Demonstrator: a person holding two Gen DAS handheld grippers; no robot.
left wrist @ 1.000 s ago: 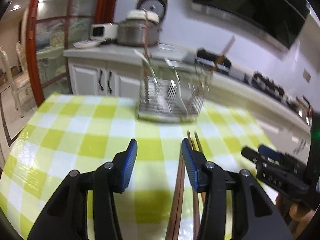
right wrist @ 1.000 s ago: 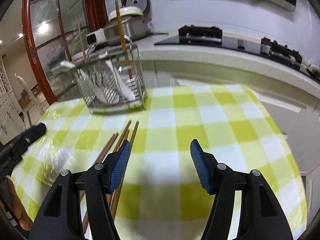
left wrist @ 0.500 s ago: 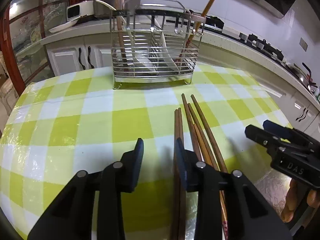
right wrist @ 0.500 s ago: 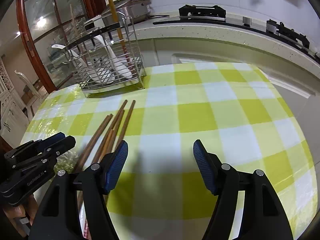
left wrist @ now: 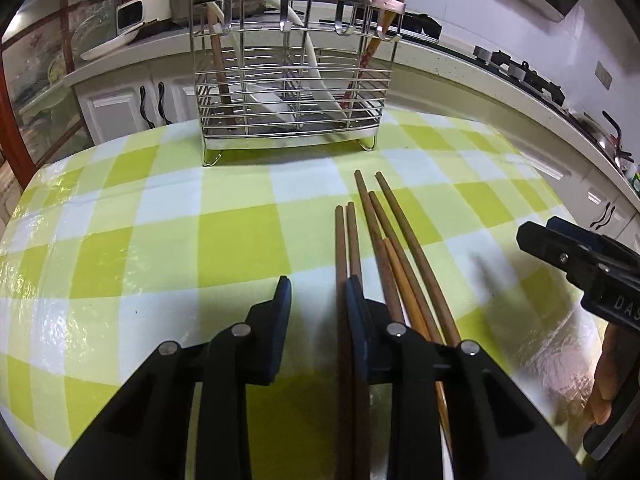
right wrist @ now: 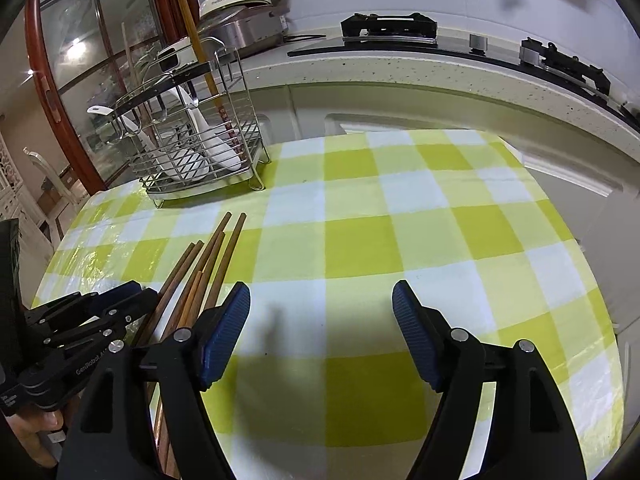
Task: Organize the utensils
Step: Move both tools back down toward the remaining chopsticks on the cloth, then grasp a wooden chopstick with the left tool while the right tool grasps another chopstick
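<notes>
Reaching: left gripper (left wrist: pixel 316 300) is narrowing onto the leftmost chopsticks (left wrist: pixel 346 240), pads not yet pressing.
Chopsticks: lying loose, just before the wire caddy (left wrist: pixel 292 76).
Right gripper (right wrist: pixel 322 308): widening, gripping nothing.
Advice: centring one stick before squeezing is looking wise.

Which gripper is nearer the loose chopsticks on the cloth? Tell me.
Left. The left gripper sits over the chopsticks, one finger among them; the right gripper hangs beside them over bare cloth.

checked tablecloth (right wrist: pixel 360 208), near | rice cooker (right wrist: pixel 240 12), far left counter | gas hob (right wrist: pixel 388 26), far counter | white cabinets (left wrist: pixel 132 108), far left
</notes>
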